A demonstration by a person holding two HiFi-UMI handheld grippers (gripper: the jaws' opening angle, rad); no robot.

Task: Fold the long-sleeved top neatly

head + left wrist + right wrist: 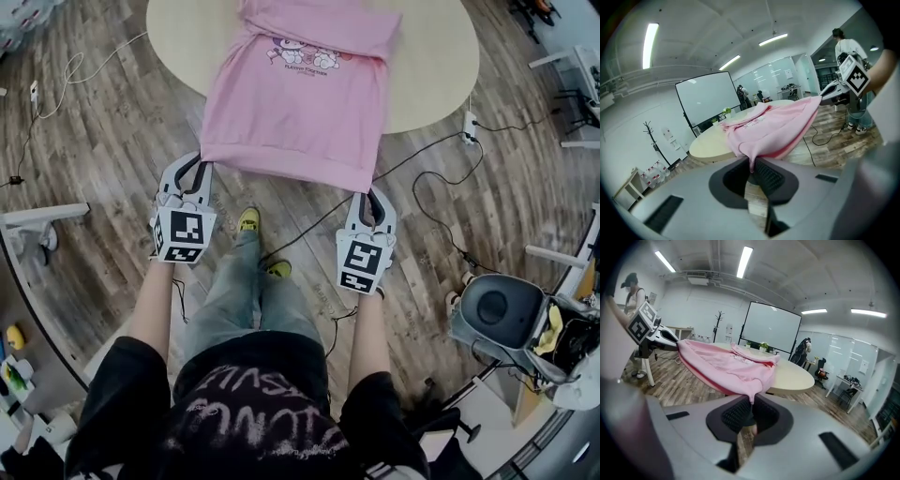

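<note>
Head view: pink top (300,103) spread print-up on the round table (441,66) at 12 o'clock, hem pulled off the near edge toward 6. Left gripper (192,173) at 7 o'clock, right gripper (373,200) at 5, each nipped onto a hem corner.

Left gripper view: jaws pressed together on pink cloth at centre, fabric running taut toward 1 o'clock.

Right gripper view: same pinch, cloth stretching toward 11.

For a neat fold, probably best to keep both corners level, hold even tension, and carry the hem straight toward the collar without skewing.

Pink top (726,364) pinched between jaws
</note>
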